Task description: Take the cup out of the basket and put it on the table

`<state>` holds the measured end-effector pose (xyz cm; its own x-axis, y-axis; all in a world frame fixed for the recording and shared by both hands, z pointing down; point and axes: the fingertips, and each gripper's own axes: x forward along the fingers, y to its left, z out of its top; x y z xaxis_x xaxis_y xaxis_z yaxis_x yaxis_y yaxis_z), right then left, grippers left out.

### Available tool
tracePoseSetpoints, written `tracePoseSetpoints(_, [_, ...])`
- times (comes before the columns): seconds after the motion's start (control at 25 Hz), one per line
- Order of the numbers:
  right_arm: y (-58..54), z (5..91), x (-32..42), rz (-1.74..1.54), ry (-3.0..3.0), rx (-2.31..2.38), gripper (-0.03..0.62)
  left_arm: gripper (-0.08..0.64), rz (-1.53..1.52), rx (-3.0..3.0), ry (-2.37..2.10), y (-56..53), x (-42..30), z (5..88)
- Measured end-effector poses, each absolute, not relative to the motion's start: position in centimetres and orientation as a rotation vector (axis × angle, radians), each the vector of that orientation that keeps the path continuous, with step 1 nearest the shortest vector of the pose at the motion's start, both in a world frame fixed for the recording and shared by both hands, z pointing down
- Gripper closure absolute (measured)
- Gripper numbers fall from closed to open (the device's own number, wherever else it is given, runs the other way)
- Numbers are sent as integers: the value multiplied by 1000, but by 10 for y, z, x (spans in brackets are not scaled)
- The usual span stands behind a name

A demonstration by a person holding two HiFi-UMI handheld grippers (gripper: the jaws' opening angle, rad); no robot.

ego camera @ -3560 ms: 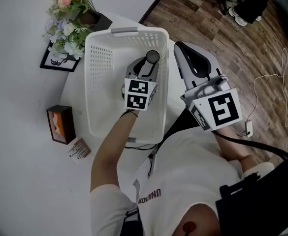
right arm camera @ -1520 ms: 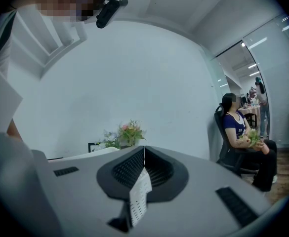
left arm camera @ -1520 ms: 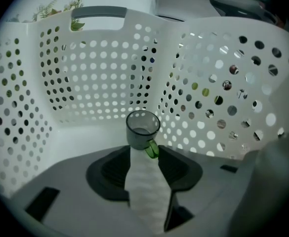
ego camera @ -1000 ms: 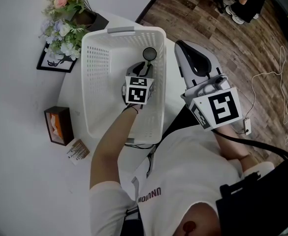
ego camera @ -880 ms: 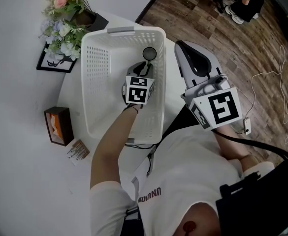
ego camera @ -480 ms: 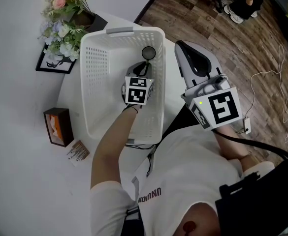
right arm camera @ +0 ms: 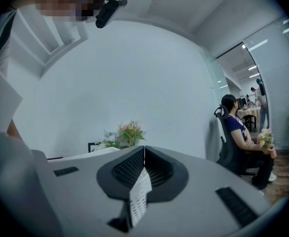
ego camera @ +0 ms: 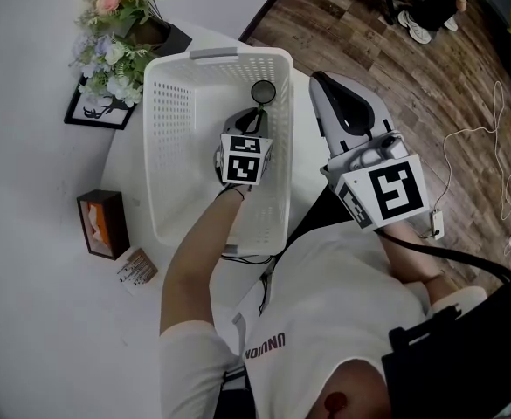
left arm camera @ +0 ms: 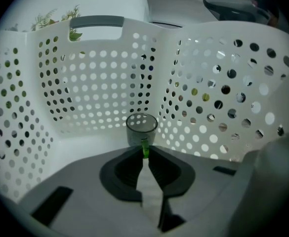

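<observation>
Inside the basket (ego camera: 172,103), at its far right corner, the cup (left arm camera: 142,127) stands upright. My left gripper (left arm camera: 144,149) is closing its jaws on the cup's near wall, and they are almost together. So I judge this is the grasp step. Next I must lift straight up, clear of the rim, then carry the cup to the table (ego camera: 63,321). My right gripper (right arm camera: 144,149) is closed and empty, outside the basket. Compared with a second ago, cup and left gripper keep their places.
</observation>
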<state>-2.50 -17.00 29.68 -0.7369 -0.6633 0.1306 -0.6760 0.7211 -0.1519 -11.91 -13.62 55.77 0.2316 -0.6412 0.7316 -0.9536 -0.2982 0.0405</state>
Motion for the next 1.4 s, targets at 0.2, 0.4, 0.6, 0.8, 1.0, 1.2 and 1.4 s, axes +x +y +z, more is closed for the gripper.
tracePoseSetpoints(0.2, [-170, 294, -22, 280, -2853, 1118, 572, 515, 847, 2026, -1465, -137, -119, 555])
tracePoseSetpoints(0.4, [-171, 291, -21, 273, -2860, 1120, 572, 517, 855, 2026, -1459, -137, -117, 550])
tracePoseSetpoints(0.6, [-172, 288, -22, 274, -2872, 1114, 572, 517, 907, 2036, -1461, -138, -118, 547])
tracePoseSetpoints(0.8, [-173, 286, -19, 275, -2878, 1116, 572, 518, 916, 2038, -1452, -137, -116, 543])
tracePoseSetpoints(1.0, [-173, 286, -19, 277, -2889, 1109, 572, 518, 905, 2040, -1448, -138, -115, 539])
tracePoseSetpoints(1.2, [-173, 284, -20, 279, -2898, 1098, 572, 519, 901, 2039, -1440, -137, -113, 536])
tracePoseSetpoints(1.4, [-172, 283, -20, 276, -2905, 1097, 572, 519, 895, 2032, -1435, -135, -112, 531])
